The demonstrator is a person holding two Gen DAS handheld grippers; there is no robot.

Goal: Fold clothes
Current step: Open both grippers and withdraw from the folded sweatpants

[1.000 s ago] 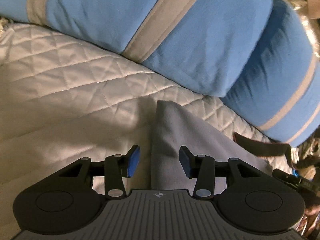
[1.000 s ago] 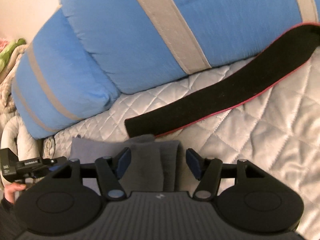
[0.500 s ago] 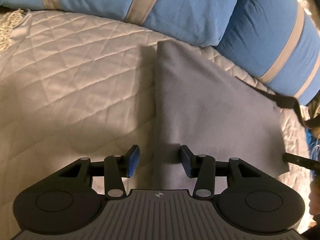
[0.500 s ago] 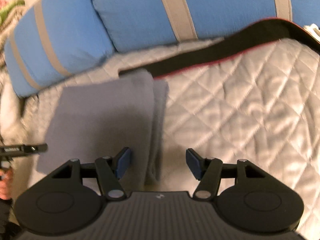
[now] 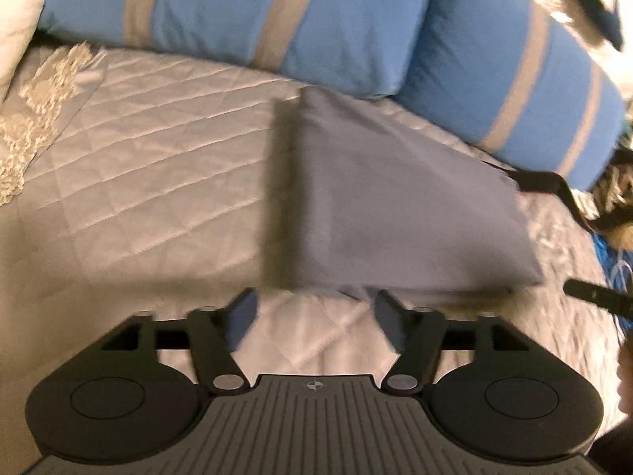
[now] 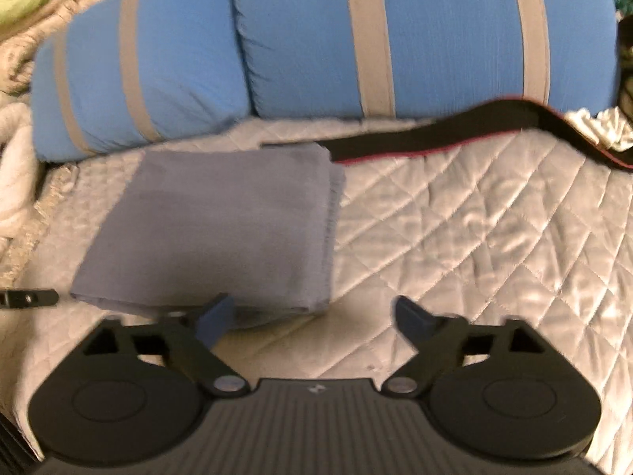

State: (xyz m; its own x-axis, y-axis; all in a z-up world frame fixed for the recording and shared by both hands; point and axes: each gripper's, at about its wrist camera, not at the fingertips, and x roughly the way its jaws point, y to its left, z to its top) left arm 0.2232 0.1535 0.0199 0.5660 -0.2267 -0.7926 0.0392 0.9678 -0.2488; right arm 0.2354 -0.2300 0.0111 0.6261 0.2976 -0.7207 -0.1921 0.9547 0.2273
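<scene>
A grey garment lies folded into a flat rectangle on the quilted bedspread, just below the blue pillows. It also shows in the right wrist view. My left gripper is open and empty, just short of the garment's near edge. My right gripper is open wide and empty, at the garment's near right corner. The tip of the right gripper shows at the right edge of the left wrist view, and the left one's tip at the left edge of the right wrist view.
Two blue pillows with grey stripes lie along the far side of the bed. A black band with a red edge lies behind the garment to the right. Lace trim borders the bedspread at left. Other fabrics pile at far left.
Both grippers have pulled back and up from the garment, which now lies beyond their fingertips. The right gripper has opened wider.
</scene>
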